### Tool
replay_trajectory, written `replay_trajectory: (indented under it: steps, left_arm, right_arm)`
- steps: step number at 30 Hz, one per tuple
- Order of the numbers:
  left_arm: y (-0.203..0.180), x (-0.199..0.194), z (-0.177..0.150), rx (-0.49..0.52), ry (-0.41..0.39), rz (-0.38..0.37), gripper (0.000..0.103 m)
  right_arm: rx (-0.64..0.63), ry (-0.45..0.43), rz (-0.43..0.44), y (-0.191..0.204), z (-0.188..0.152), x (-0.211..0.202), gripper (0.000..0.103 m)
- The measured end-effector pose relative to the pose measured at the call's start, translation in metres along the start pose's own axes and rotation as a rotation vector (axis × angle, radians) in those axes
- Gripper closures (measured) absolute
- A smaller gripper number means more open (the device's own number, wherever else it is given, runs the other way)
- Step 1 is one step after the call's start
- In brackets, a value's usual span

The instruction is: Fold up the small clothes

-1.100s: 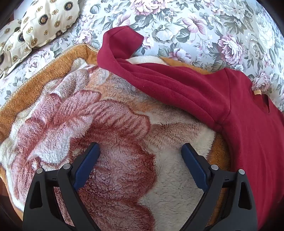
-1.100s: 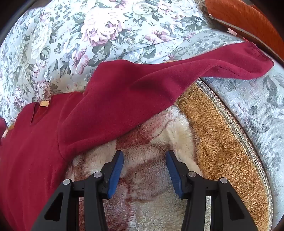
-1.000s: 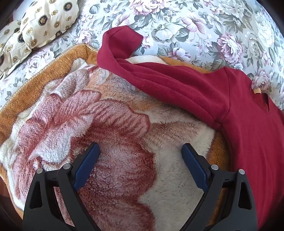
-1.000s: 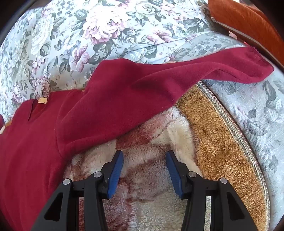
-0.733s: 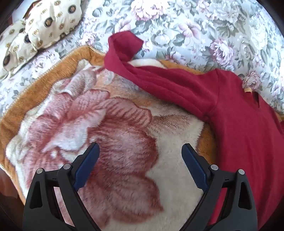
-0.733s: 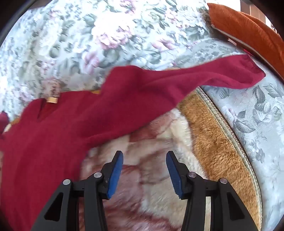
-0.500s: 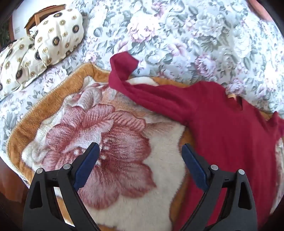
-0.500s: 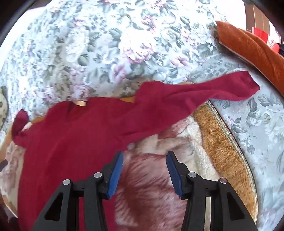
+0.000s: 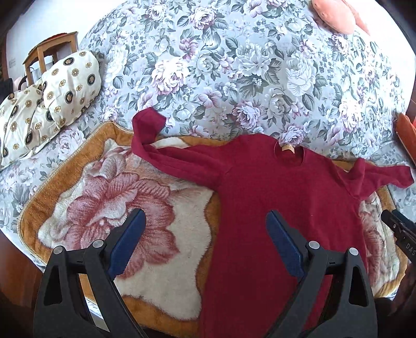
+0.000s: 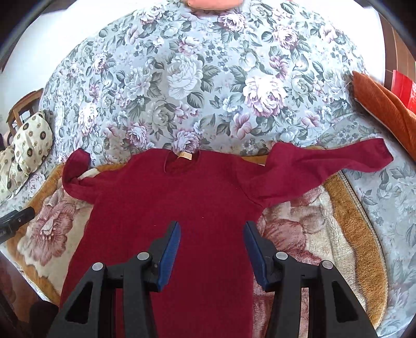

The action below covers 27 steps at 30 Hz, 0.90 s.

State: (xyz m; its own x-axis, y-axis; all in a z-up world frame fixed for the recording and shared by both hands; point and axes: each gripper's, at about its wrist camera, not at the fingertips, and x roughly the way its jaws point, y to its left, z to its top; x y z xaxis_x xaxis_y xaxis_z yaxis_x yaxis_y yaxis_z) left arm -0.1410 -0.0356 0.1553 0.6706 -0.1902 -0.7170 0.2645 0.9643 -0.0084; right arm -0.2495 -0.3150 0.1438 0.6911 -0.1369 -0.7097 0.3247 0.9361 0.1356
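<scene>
A dark red long-sleeved sweater (image 9: 283,197) lies flat, neck away from me, on a fleece blanket (image 9: 109,197) with a rose print; it also shows in the right wrist view (image 10: 176,208). Both sleeves are spread outward; the left cuff (image 9: 148,122) is curled up, the right sleeve (image 10: 338,161) reaches onto the floral cover. My left gripper (image 9: 205,226) is open and empty, above the sweater's left edge. My right gripper (image 10: 212,234) is open and empty above the sweater's body.
The blanket lies on a sofa with a floral cover (image 9: 234,65). Cream patterned cushions (image 9: 49,101) sit at the left, an orange cushion (image 10: 384,101) at the right, a pink object (image 9: 335,15) on top. A wooden stand (image 9: 52,49) is behind the cushions.
Both grippers have pulled back and up from the sleeves, so the whole sweater now shows. Both stay open and empty. The sweater has not moved.
</scene>
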Motion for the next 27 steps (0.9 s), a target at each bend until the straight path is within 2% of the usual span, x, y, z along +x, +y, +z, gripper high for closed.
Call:
replay_trajectory:
  steps: [3, 9, 18, 27]
  left_arm:
    - [-0.015, 0.002, 0.002, 0.009, -0.002, -0.027, 0.009]
    - [-0.04, 0.019, 0.003, 0.014, 0.008, -0.067, 0.009]
    - [-0.068, 0.05, 0.003, 0.042, 0.025, -0.087, 0.009]
    - [-0.074, 0.079, -0.001, 0.052, 0.039, -0.071, 0.009]
  right_arm:
    - [-0.015, 0.002, 0.016, 0.011, -0.001, 0.0, 0.055]
    - [-0.039, 0.0, -0.034, 0.023, -0.001, 0.008, 0.054]
    - [-0.008, 0.015, -0.068, 0.02, -0.001, 0.027, 0.054]
    - [0.016, 0.056, -0.082, 0.02, -0.003, 0.055, 0.054]
